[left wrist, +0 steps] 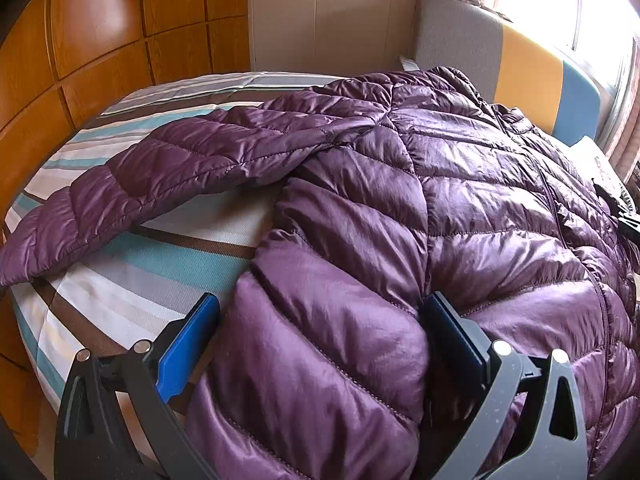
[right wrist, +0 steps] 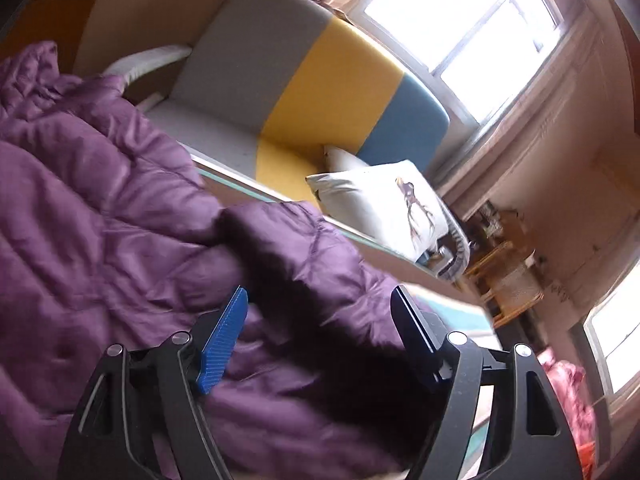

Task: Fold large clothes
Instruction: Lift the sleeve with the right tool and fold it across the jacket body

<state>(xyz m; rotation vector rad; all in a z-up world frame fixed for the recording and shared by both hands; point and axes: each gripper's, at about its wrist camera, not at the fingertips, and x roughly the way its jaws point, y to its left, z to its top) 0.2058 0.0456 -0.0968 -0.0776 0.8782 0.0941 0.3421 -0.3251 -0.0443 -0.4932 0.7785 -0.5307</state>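
Note:
A purple quilted down jacket (left wrist: 400, 184) lies spread on a striped bed (left wrist: 132, 280), one sleeve (left wrist: 160, 172) stretched out to the left. My left gripper (left wrist: 320, 312) is open, its blue-padded jaws standing on either side of the jacket's near hem. In the right wrist view the jacket (right wrist: 100, 200) fills the left side, and a folded-over sleeve or edge (right wrist: 316, 276) lies between the jaws of my right gripper (right wrist: 320, 300), which is open. The right view is tilted and blurred.
A wooden panelled wardrobe (left wrist: 100, 40) stands left of the bed. A grey, yellow and blue headboard (right wrist: 340, 80) stands at the far end, with a white printed pillow (right wrist: 384, 200) beside it. A bright window (right wrist: 460, 12) and curtains lie beyond. A wooden stand (right wrist: 504, 272) is at right.

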